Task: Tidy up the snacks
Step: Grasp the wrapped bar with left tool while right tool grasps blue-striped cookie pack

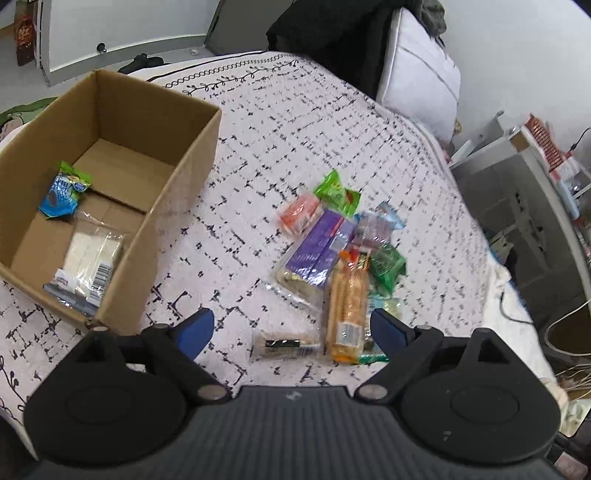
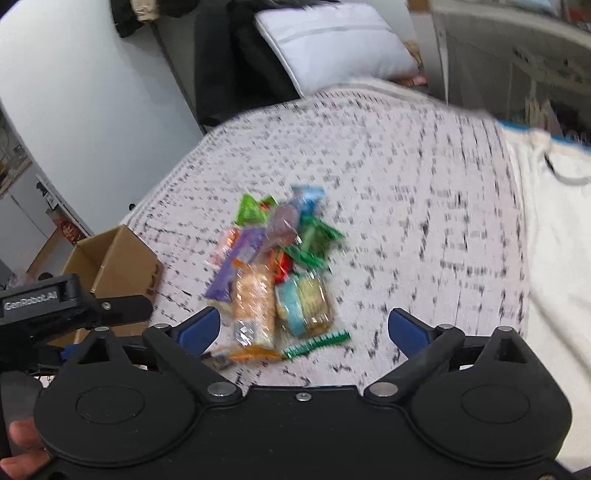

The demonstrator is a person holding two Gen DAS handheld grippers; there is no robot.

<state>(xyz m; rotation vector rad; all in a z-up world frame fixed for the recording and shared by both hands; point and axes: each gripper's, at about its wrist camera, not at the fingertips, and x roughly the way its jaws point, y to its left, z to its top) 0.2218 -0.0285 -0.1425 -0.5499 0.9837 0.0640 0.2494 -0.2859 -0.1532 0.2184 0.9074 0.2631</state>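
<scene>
A pile of snack packets (image 1: 332, 251) lies on the patterned bedspread; it also shows in the right wrist view (image 2: 280, 266). An orange cracker pack (image 1: 347, 314) lies at its near edge, and a small clear-wrapped bar (image 1: 284, 345) lies apart beside it. An open cardboard box (image 1: 103, 192) stands to the left, holding a blue-green packet (image 1: 64, 194) and a clear pack of white pieces (image 1: 90, 266). My left gripper (image 1: 291, 332) is open and empty, above the small bar. My right gripper (image 2: 304, 326) is open and empty, just before the pile. The box (image 2: 110, 269) shows at the right wrist view's left.
A white pillow (image 1: 421, 70) and dark clothing (image 1: 332, 33) lie at the head of the bed. Grey shelving (image 1: 524, 192) with clutter stands beyond the bed's right edge. The left gripper's body (image 2: 55, 306) shows at the right wrist view's left edge.
</scene>
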